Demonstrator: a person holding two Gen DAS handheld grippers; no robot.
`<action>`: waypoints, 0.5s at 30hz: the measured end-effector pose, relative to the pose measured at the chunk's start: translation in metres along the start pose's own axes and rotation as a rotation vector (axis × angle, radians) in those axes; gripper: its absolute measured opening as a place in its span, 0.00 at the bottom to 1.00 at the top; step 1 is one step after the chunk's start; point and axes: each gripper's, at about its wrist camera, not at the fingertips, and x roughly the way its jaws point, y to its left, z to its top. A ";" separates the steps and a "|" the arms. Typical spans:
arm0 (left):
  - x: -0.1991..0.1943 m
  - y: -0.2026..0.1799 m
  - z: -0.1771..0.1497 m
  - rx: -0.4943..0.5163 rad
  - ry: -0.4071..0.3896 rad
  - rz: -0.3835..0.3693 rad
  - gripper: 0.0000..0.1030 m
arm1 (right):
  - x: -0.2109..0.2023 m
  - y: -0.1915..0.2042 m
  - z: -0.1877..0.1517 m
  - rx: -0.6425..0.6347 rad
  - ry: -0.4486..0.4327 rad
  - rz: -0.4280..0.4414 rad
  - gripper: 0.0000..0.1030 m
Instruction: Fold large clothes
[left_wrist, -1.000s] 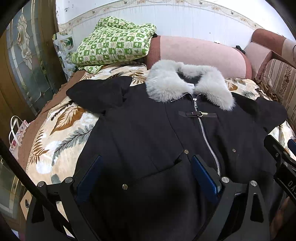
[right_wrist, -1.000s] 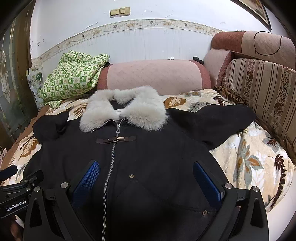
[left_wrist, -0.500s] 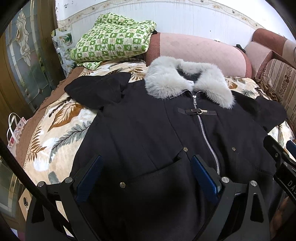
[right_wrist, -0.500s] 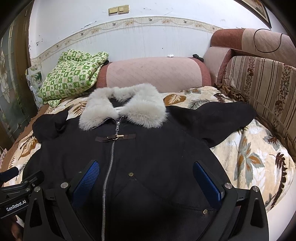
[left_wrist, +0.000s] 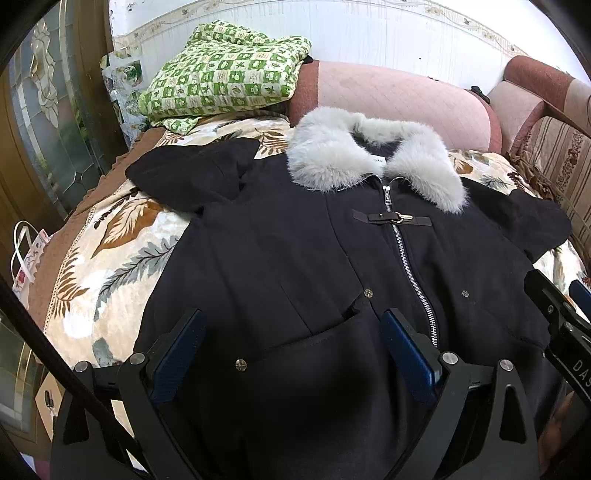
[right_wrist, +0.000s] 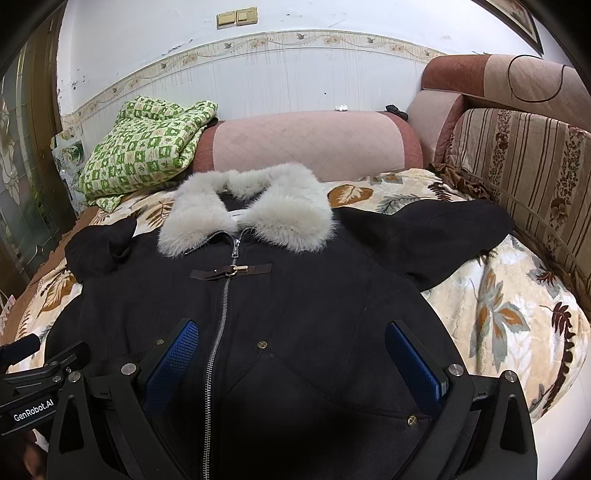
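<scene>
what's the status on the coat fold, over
Left tongs open, right tongs open, both over the lower front. Black fur-collared coat flat, zipped, unfolded on the leaf-print blanket. Nothing in the way.

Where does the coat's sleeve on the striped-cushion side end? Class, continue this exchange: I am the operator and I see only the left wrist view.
Observer: In the right wrist view that sleeve lies spread flat on the leaf-print blanket. Its cuff is close to the striped cushion.
Operator: Is the right claw open?
Observer: Yes. The right claw is wide open over the lower front of the coat and grips nothing.
Operator: Anything on the wall?
Observer: Two beige switches, high above the pink bolster.
</scene>
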 end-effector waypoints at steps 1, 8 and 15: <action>0.000 0.000 0.000 -0.001 0.000 0.000 0.93 | 0.000 0.000 0.000 0.000 0.000 0.000 0.99; 0.000 0.000 0.000 -0.001 0.000 0.001 0.93 | 0.001 0.001 -0.001 0.001 0.001 0.000 0.99; 0.000 0.000 -0.001 -0.002 -0.002 0.006 0.93 | 0.004 -0.001 -0.004 0.007 0.007 0.001 0.99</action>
